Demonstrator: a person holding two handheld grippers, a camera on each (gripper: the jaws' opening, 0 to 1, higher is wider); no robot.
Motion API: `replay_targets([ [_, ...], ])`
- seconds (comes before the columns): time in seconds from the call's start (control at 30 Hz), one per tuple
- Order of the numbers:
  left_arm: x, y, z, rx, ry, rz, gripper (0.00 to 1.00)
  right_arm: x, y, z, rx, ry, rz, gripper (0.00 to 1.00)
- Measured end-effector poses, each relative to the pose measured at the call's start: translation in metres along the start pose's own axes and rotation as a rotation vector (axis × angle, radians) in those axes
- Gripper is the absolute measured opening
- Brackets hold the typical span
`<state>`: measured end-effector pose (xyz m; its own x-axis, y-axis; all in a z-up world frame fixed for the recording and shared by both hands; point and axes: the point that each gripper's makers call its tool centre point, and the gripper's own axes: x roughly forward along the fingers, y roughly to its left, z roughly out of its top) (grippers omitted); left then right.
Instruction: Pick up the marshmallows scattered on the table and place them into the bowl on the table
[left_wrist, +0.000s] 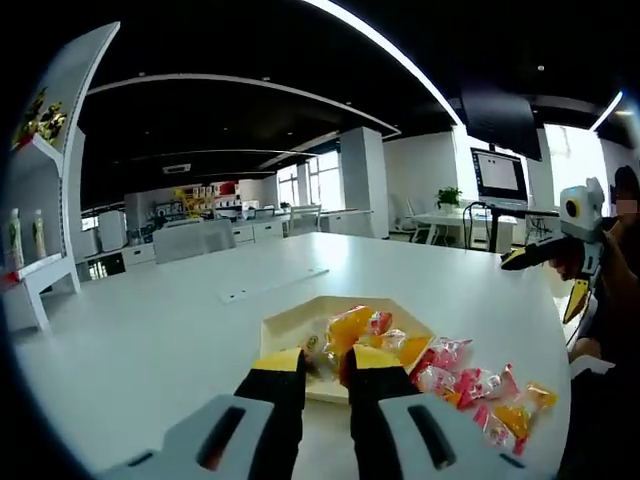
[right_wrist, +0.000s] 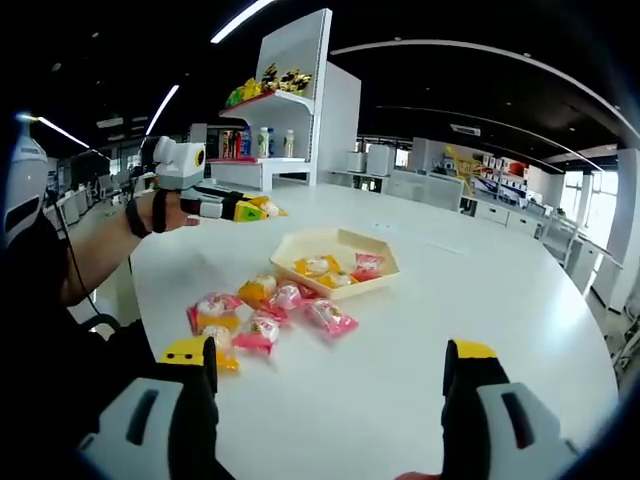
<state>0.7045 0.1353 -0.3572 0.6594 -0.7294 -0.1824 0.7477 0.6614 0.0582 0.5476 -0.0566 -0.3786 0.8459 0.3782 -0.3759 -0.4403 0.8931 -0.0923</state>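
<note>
In the left gripper view, the left gripper (left_wrist: 327, 365) is seen with its jaws nearly together on an orange-wrapped marshmallow (left_wrist: 350, 328), held just over the near rim of the pale hexagonal bowl (left_wrist: 283, 325). Several wrapped pieces already lie in the bowl. The scattered marshmallows (left_wrist: 478, 388) lie on the white bench (left_wrist: 150, 320) to the right of the jaws, just beside the bowl. A release from here could go wrong — the wrapper is poised at the rim, so it may be dropped outside or catch on the edge. Open bench is left ahead and to the left; the bench edge curves close on the right.

In the right gripper view, the right gripper (right_wrist: 330, 365) is held with jaws wide apart and nothing between them. The loose pile (right_wrist: 262, 312) lies ahead and left of the jaws, the bowl (right_wrist: 384, 283) just beyond it. The left gripper (right_wrist: 246, 209) is seen above, to the far left — crossing paths over the bowl could cause a knock. Clear bench lies to the right.
</note>
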Motion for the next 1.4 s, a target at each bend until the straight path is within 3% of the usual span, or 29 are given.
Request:
replay_targets([
  [0.27, 0.041, 0.015, -0.013, 0.027, 0.04, 0.064, 0.16, 0.005, 0.005, 0.001, -0.008, 0.002, 0.012, 0.9],
  [0.43, 0.057, 0.016, -0.026, -0.019, 0.053, 0.061, 0.16, 0.002, 0.003, -0.002, -0.01, 0.011, 0.002, 0.9],
  [0.83, 0.056, 0.011, -0.028, -0.008, 0.058, 0.069, 0.16, 0.005, 0.004, -0.002, -0.007, 0.012, 0.008, 0.9],
  [1.03, 0.055, 0.004, -0.028, -0.084, 0.057, 0.042, 0.17, 0.004, 0.003, -0.003, -0.006, 0.014, 0.006, 0.9],
  [1.17, 0.055, 0.004, -0.029, -0.008, 0.061, 0.057, 0.17, 0.003, 0.001, -0.004, -0.005, 0.015, 0.0, 0.9],
  [1.4, 0.055, -0.001, -0.034, 0.001, 0.074, 0.047, 0.19, 0.003, 0.003, -0.003, -0.006, 0.013, 0.003, 0.9],
])
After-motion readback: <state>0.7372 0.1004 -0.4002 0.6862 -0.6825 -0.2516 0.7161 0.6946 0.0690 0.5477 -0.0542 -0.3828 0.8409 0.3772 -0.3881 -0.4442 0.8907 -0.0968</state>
